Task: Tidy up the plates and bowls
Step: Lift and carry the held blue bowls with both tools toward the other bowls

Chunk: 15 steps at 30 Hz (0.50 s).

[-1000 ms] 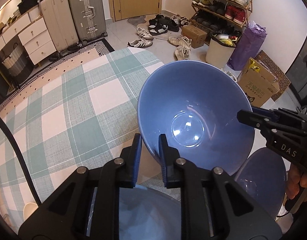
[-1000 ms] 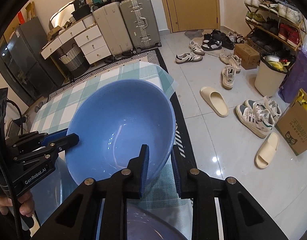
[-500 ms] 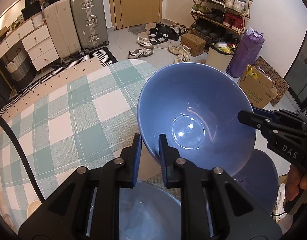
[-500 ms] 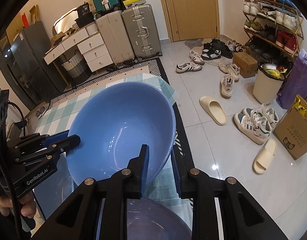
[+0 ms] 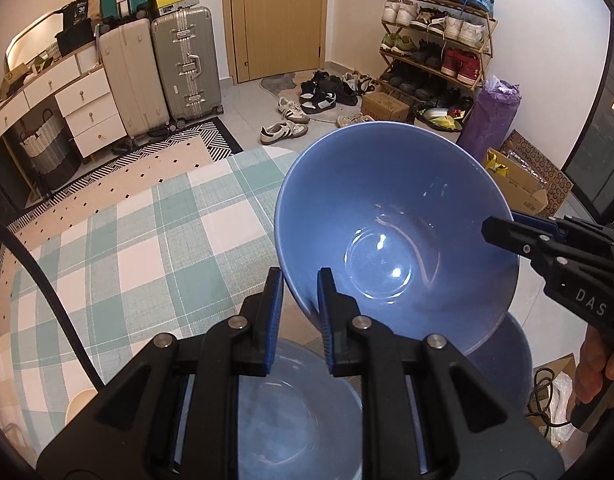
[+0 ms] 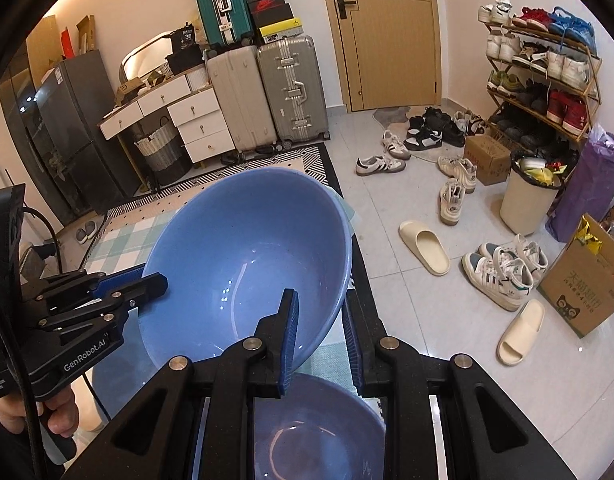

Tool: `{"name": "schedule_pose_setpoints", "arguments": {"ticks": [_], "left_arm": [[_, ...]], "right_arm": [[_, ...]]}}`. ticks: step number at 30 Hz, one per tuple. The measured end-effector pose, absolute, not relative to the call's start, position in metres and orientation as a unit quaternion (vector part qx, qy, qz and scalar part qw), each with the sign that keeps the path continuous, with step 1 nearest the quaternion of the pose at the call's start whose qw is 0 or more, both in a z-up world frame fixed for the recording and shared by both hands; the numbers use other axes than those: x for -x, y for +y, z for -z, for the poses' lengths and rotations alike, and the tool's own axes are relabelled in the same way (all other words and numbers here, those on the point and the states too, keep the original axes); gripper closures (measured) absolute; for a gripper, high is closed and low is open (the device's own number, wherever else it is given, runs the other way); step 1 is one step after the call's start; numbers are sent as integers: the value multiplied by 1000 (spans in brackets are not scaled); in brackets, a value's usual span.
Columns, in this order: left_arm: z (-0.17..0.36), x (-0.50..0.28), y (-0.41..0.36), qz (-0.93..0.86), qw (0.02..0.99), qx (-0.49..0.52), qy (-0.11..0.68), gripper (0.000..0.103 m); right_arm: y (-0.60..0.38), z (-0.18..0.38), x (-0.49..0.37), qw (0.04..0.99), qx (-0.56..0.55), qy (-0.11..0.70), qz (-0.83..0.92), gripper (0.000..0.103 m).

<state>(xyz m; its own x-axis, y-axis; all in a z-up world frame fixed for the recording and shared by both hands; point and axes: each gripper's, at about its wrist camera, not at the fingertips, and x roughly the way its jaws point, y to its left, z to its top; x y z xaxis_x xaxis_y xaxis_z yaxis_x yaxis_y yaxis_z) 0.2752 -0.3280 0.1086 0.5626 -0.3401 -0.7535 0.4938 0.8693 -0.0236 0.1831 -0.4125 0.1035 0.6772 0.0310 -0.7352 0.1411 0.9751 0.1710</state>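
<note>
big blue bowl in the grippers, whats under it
Below the big blue bowl, held by the left gripper and right gripper, sit two more blue bowls on the checked tablecloth. Their near parts are hidden behind the grippers and the raised bowl.

Lower bowl mostly behind left claw (btm edge cut off)

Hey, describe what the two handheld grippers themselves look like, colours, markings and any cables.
Both are black plastic with silver screws and blue pads inside the fingers. The left gripper reads GenRobot.AI in white on its side and trails a black cable. The right gripper carries white letters DAS.
</note>
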Motion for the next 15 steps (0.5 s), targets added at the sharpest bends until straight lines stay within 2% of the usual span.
{"name": "schedule_pose_setpoints", "arguments": {"ticks": [15], "left_arm": [[-154, -210, -282, 231, 893, -77, 378, 89]], "right_arm": [[-372, -152, -136, 925, -93, 368, 11, 80]]}}
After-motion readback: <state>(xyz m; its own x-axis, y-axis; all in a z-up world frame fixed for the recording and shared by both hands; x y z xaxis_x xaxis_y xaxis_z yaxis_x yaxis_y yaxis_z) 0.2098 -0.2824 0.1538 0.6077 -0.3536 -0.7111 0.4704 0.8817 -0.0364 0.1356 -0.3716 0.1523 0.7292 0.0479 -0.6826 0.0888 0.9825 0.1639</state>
